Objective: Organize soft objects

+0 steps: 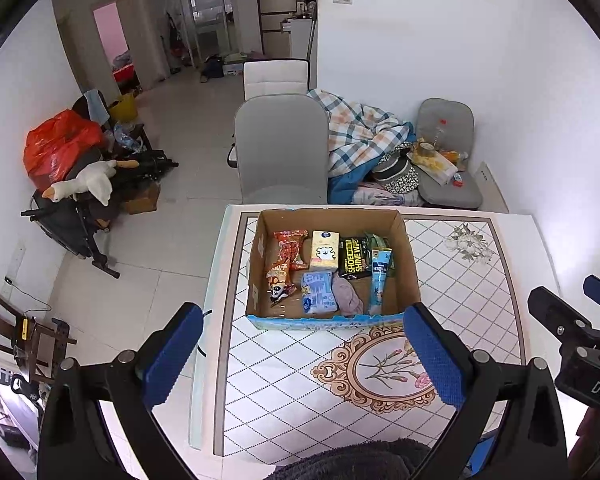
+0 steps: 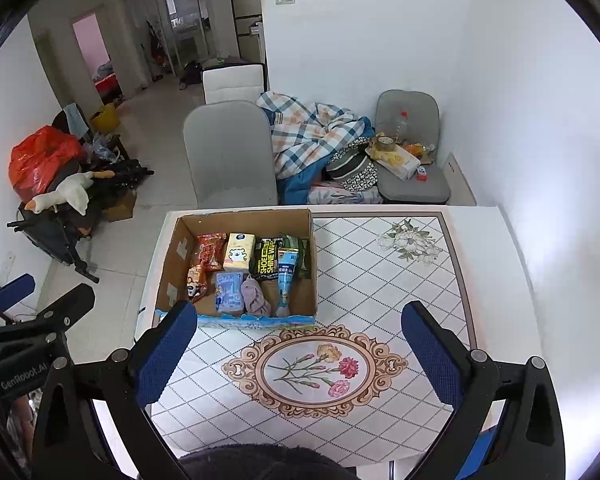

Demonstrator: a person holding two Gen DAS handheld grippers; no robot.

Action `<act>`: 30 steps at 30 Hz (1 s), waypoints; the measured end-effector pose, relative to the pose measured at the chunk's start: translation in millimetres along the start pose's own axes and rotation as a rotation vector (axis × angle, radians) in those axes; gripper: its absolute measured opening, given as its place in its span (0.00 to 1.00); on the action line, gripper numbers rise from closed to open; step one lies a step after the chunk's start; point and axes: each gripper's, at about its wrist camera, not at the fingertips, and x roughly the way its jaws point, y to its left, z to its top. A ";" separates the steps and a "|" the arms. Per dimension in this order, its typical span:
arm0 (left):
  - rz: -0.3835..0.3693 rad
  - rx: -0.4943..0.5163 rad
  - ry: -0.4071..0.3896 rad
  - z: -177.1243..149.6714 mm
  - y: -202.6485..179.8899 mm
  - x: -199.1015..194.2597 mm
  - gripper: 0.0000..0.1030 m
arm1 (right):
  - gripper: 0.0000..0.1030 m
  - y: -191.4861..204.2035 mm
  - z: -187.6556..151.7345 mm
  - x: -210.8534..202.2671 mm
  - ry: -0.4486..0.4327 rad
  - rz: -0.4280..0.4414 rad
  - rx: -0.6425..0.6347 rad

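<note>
An open cardboard box stands on the patterned table, toward its far left. Inside lie soft packs: red snack bags, a yellow tissue pack, a black shoe-wipes pack, a blue tissue pack, a pinkish cloth and a blue tube. My left gripper hangs open above the table's near edge, before the box. My right gripper is open over the flower medallion. Both hold nothing.
A grey chair stands behind the table, with a plaid blanket and a second cluttered chair to its right. A stroller with a plush goose sits at left. A white wall borders the table's right side.
</note>
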 end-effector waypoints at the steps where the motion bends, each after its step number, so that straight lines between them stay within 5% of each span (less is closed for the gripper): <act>1: 0.001 0.000 0.000 -0.1 0.0 -0.1 1.00 | 1.00 0.6 -0.4 -1.0 0.000 0.000 -0.004; 30: -0.013 -0.018 -0.015 -2.0 0.5 -8.3 1.00 | 1.00 -1.7 2.4 -3.8 -0.025 -0.031 0.015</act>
